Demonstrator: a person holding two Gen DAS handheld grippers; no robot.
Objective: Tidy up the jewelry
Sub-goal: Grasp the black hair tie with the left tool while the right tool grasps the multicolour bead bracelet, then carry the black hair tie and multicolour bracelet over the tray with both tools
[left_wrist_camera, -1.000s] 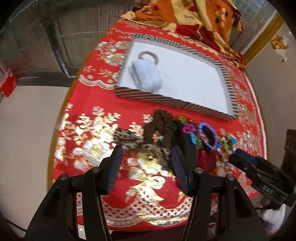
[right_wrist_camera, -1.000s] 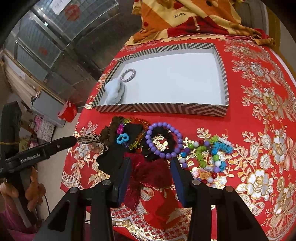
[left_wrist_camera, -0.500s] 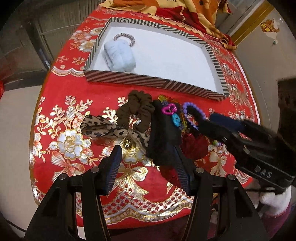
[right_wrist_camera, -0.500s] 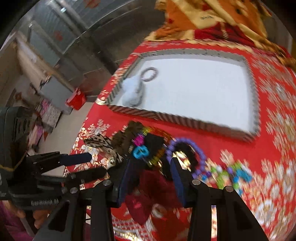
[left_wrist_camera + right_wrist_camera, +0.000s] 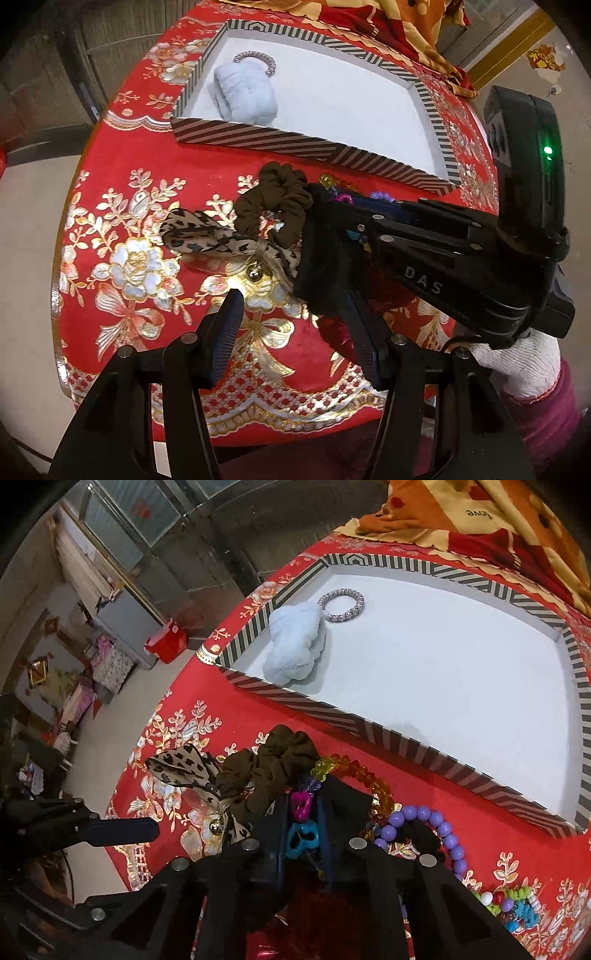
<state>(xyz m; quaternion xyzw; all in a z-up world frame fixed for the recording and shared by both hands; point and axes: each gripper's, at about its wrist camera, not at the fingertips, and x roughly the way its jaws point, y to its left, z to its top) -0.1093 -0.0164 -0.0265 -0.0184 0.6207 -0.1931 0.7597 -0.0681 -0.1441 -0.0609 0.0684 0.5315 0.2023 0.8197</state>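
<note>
A striped-rim white tray [image 5: 258,133] [image 5: 295,698] holds a pale blue fluffy scrunchie [image 5: 245,94] [image 5: 295,646] and a silver bracelet [image 5: 341,605]. In front lie a brown scrunchie [image 5: 277,206] [image 5: 273,768], a leopard bow [image 5: 207,236] [image 5: 184,771], an amber bead bracelet [image 5: 354,771] and a purple bead bracelet [image 5: 436,827]. My right gripper [image 5: 301,823] [image 5: 332,221] is shut on a black hair piece [image 5: 321,266] with pink and blue heart charms [image 5: 301,838]. My left gripper [image 5: 291,332] is open and empty, low over the cloth in front of the pile.
The round table has a red and gold cloth [image 5: 122,258]. A multicoloured bead bracelet [image 5: 513,908] lies at the right. An orange patterned blanket [image 5: 480,513] lies behind the tray. The table's edge and floor [image 5: 110,709] are at the left.
My right gripper has dropped onto the pile and shut on the black hair piece with the heart charms. My left gripper has stayed open and come closer to the table.
</note>
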